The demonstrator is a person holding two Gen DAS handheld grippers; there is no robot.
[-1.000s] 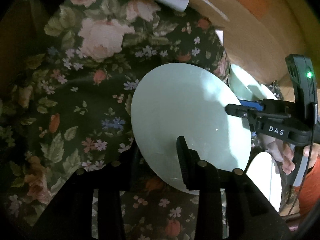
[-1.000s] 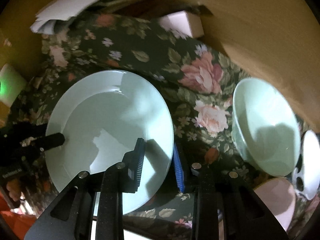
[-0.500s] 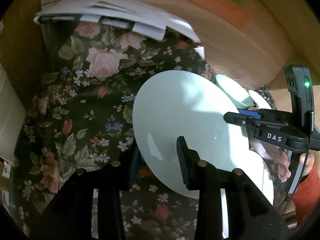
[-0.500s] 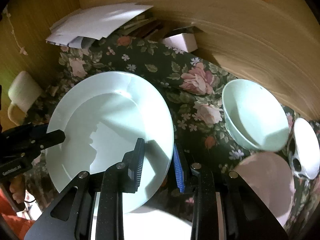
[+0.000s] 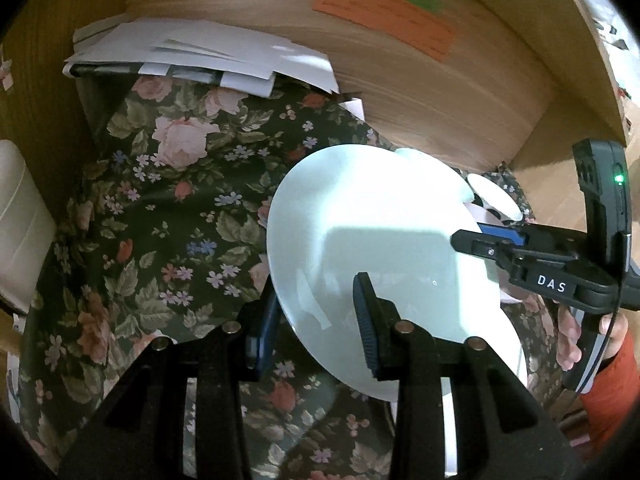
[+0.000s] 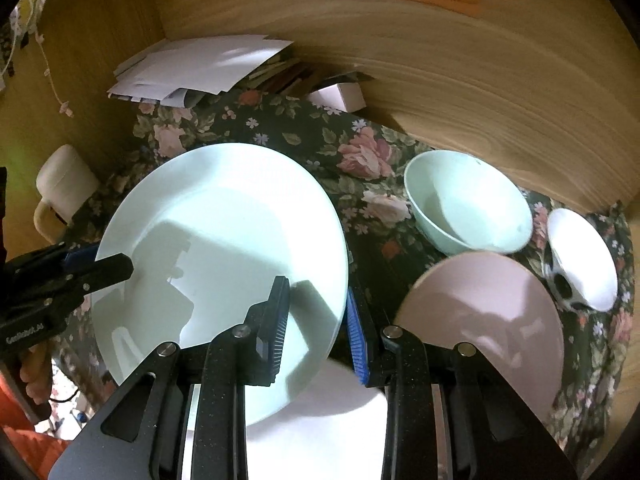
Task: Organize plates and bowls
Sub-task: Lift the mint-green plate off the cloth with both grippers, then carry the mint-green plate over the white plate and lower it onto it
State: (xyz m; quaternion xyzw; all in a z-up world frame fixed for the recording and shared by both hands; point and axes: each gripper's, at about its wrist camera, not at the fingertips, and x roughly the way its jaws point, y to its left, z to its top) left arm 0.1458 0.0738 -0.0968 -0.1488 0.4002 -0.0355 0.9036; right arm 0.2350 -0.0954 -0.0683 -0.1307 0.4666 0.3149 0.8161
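A pale green plate (image 5: 380, 248) (image 6: 224, 252) is held in the air between both grippers, above the floral tablecloth (image 5: 160, 220). My left gripper (image 5: 316, 316) is shut on its left rim; it also shows in the right wrist view (image 6: 96, 264). My right gripper (image 6: 316, 320) is shut on the opposite rim; it also shows in the left wrist view (image 5: 468, 236). A white plate (image 6: 320, 420) lies below the held plate. A pink plate (image 6: 488, 320), a pale green bowl (image 6: 468, 204) and a small white bowl (image 6: 580, 256) stand to the right.
A stack of white papers (image 5: 200, 56) lies at the back against the wooden wall (image 6: 440, 60). A small pink box (image 6: 340, 96) sits beside it. A cream mug (image 6: 60, 196) stands at the left edge.
Both grippers have lifted the pale green plate up and back from the cloth. A white plate and a pink plate have come into view below and to the right.
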